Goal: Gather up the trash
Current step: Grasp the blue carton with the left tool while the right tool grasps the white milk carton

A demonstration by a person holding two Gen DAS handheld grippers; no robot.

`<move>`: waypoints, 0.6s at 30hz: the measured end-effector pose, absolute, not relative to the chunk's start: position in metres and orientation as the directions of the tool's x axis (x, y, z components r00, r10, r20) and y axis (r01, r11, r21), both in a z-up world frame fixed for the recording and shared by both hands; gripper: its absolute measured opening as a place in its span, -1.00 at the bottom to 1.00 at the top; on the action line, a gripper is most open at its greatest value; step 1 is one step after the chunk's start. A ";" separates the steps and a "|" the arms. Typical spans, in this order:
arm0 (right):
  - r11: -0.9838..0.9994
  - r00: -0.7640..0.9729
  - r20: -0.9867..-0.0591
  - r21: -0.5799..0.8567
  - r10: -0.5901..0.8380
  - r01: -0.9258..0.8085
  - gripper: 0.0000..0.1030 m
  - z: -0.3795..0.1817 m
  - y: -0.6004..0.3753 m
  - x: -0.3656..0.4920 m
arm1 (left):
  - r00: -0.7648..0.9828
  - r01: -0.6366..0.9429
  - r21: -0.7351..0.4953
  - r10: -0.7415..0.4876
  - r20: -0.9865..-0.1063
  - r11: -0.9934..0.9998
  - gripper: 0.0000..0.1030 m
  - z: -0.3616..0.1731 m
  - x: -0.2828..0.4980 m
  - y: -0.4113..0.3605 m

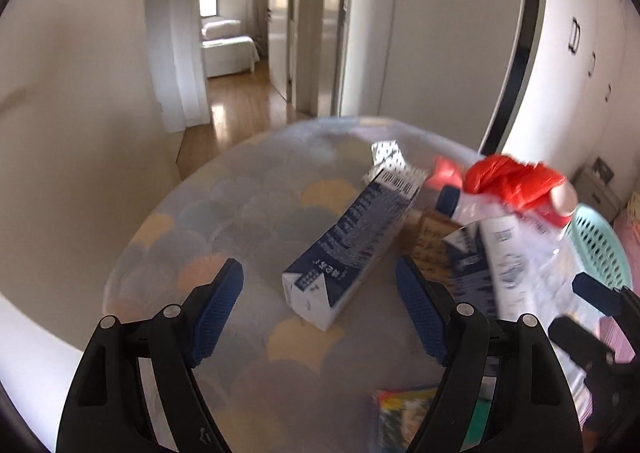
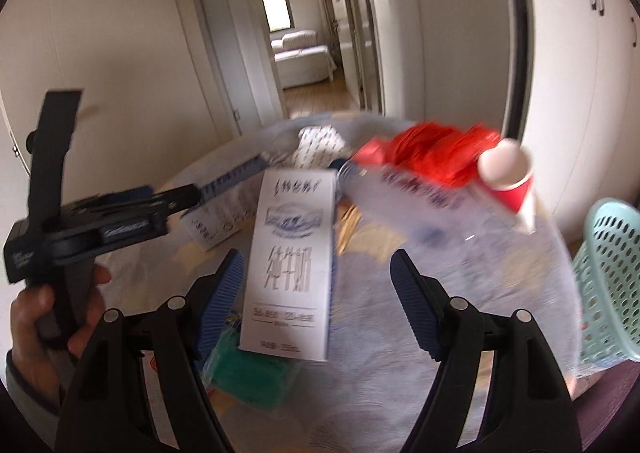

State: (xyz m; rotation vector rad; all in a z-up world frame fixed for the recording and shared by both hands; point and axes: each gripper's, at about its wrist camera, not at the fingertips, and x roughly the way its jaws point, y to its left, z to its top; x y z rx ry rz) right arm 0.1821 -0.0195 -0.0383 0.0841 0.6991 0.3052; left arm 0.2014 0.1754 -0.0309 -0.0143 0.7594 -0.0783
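Trash lies on a round table with a scale-pattern cloth. A blue and white carton lies on its side between and beyond the fingers of my open left gripper. A white milk carton lies just in front of my open right gripper. Behind them are a crumpled red plastic bag, a red paper cup, a clear plastic bottle with a blue cap and a dotted wrapper. A green packet lies near the right gripper's left finger. Both grippers are empty.
A mint green perforated basket stands off the table's right edge, also in the left wrist view. A colourful packet lies near the table's front. The left gripper and hand show at the right wrist view's left. Behind is a hallway.
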 end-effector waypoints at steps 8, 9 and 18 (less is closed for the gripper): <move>0.952 0.663 -0.684 0.189 0.304 -0.241 0.39 -0.060 0.001 0.201 | 0.686 0.106 -0.029 -0.094 -0.721 0.994 0.48 -0.041 0.222 0.178; 0.952 0.662 -0.686 0.192 0.303 -0.238 0.34 -0.062 0.001 0.201 | 0.684 0.112 -0.023 -0.094 -0.723 0.993 0.48 -0.043 0.223 0.177; 0.947 0.665 -0.674 0.209 0.322 -0.246 0.03 -0.063 -0.010 0.205 | 0.645 0.162 0.044 -0.072 -0.760 0.986 0.36 -0.054 0.240 0.154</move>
